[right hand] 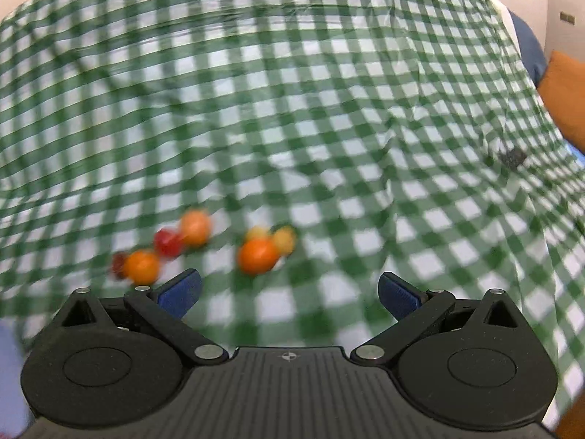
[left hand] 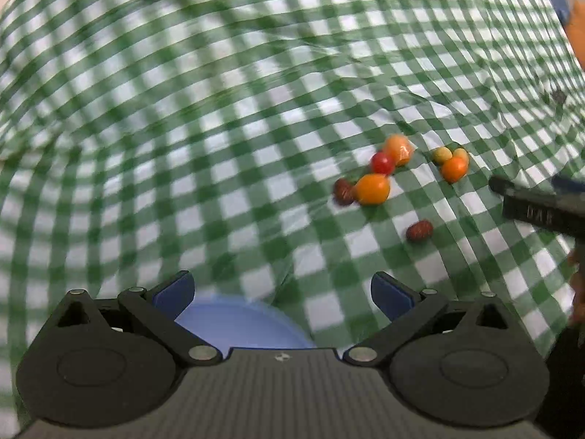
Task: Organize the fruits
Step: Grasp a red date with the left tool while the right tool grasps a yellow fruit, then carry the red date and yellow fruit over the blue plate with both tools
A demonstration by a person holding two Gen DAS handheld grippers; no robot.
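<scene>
Green-and-white checked cloth (left hand: 219, 146) covers the desk. From the left wrist, the left gripper (left hand: 282, 294) has its fingers spread wide with nothing between them, above a blue plate (left hand: 241, 323). Small fruits (left hand: 373, 188) lie scattered on the cloth to the far right. From the right wrist, the right gripper (right hand: 289, 291) fingers also stand apart and hold nothing; the blurred fruits (right hand: 256, 254) lie just beyond them, to the left.

Tablecloth (left hand: 219, 109): green-and-white check. Plate (left hand: 241, 323): pale blue. Fruits: two orange (left hand: 372, 189) (left hand: 454, 169), one red (left hand: 382, 162), one peach-orange (left hand: 398, 149), two yellow-green (left hand: 442, 154), two dark red-brown (left hand: 419, 230). Left gripper (left hand: 282, 292), right gripper (right hand: 289, 291): black, blue pads.
</scene>
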